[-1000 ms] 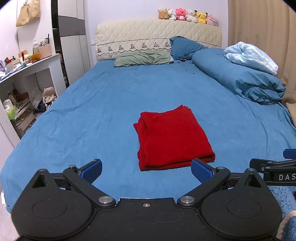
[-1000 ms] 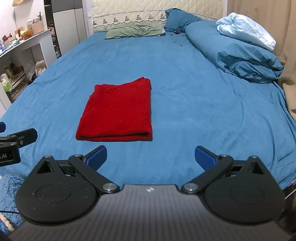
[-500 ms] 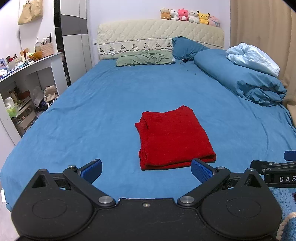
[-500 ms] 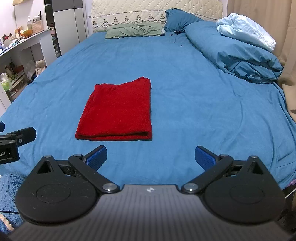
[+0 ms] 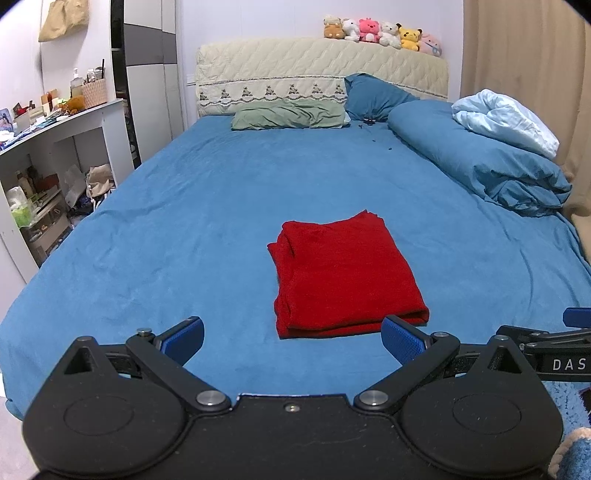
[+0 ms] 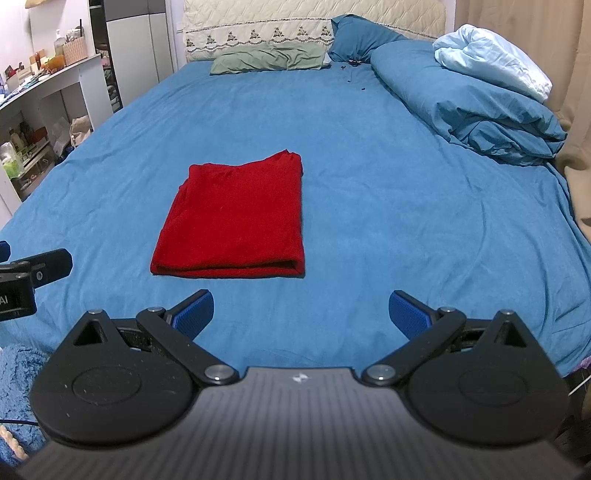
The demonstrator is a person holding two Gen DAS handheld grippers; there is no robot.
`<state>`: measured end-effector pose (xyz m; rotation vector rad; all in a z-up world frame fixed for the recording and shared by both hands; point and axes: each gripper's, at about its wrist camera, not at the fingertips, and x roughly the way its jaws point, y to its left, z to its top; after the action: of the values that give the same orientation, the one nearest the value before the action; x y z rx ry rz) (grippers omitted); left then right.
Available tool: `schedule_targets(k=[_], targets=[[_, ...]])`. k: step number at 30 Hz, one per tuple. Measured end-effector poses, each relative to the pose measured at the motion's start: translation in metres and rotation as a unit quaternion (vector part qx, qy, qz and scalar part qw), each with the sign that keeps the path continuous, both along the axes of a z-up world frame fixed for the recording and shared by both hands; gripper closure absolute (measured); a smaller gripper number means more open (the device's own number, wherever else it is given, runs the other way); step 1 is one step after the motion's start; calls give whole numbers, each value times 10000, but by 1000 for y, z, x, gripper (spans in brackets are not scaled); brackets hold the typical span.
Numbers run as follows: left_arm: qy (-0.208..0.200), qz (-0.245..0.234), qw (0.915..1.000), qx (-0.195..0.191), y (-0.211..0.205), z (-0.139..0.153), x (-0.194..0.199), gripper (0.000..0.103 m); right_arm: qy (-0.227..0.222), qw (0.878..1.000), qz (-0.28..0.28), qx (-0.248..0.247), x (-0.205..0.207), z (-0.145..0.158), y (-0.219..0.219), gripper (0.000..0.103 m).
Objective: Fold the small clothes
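A home bedroom: blue-sheeted bed (image 5: 221,206), quilted headboard (image 5: 321,66), pillows (image 5: 288,119), plush toys (image 5: 380,31), cluttered shelf (image 5: 55,122).

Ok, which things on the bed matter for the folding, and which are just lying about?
Job in hand:
red folded garment, flat mid-bed
left gripper, jaws open
right gripper, jaws open

Lying about:
green pillow
blue pillow
blue duvet
light blue blanket
plush toys

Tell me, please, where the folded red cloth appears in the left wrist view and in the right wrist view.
Left wrist view: the red cloth lies right of centre on the blue bedsheet, just beyond the open left gripper.
Right wrist view: it lies left of centre, beyond the open right gripper.
Shared landmark: the green pillow by the headboard.
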<state>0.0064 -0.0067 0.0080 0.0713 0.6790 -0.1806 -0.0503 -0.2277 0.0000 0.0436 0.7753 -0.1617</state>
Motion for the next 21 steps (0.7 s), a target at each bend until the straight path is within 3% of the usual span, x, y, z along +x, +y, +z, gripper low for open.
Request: schedule_targets(k=[21], targets=[[12,-17,10000,61,1,-3,0,0,31,10000,19,-3,3,-1,0,0]])
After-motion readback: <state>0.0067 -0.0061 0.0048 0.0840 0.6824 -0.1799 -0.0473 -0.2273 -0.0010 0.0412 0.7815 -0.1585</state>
